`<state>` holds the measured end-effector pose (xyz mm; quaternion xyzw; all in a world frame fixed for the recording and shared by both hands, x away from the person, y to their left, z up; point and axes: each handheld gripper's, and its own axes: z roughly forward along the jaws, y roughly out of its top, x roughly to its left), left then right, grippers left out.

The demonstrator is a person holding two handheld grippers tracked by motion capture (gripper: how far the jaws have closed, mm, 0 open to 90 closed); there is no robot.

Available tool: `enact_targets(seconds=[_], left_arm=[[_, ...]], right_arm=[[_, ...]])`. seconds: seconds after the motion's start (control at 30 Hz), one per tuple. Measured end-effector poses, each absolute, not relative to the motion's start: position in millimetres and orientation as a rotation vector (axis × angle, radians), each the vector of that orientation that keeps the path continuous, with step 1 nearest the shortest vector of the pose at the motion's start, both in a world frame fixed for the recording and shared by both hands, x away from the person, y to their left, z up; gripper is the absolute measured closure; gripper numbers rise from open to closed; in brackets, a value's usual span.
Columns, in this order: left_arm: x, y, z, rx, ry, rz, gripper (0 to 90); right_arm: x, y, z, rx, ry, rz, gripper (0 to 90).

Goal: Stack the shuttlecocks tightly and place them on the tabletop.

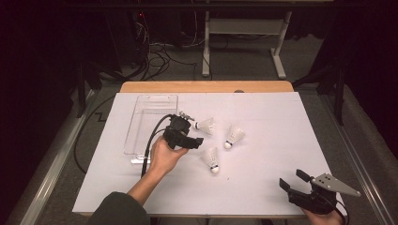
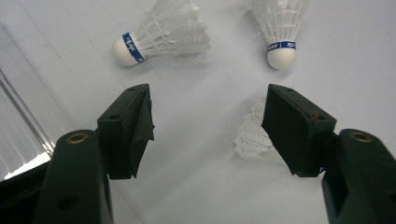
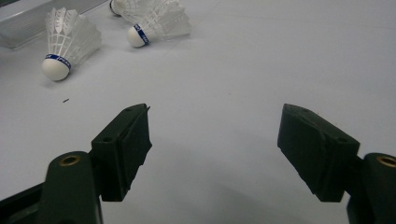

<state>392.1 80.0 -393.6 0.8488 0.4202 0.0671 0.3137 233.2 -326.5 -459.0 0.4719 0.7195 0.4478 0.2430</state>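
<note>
Your left gripper (image 1: 195,133) hangs with jaws spread wide above three shuttlecocks (image 1: 212,159) beside the clear tray (image 1: 141,126), while your right gripper (image 1: 293,180) rests apart, jaws likewise released.

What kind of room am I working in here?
Probably a lab or recording workshop: a white-covered table in a dark room, loose cables across the grey floor behind it, and a bare bench frame beyond.

A clear plastic tray (image 1: 141,112) lies empty on the white sheet (image 1: 263,178) covering the wooden bench (image 1: 206,86), just beside the left tongs (image 1: 193,130) on their outer side, well apart from the right tongs (image 1: 294,180). Beyond the bench, cables (image 1: 157,58) sprawl across grey carpet beside a white desk frame (image 1: 279,51).
</note>
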Motion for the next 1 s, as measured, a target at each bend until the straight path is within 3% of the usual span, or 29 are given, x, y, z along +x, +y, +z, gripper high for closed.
enact_targets(seconds=[1.0], left_arm=[[368.6,88.8,-400.3,2.249,1.072,0.147,34.1]], right_arm=[[233.2,-326.5,-459.0,1.291,1.967,1.224,26.2]])
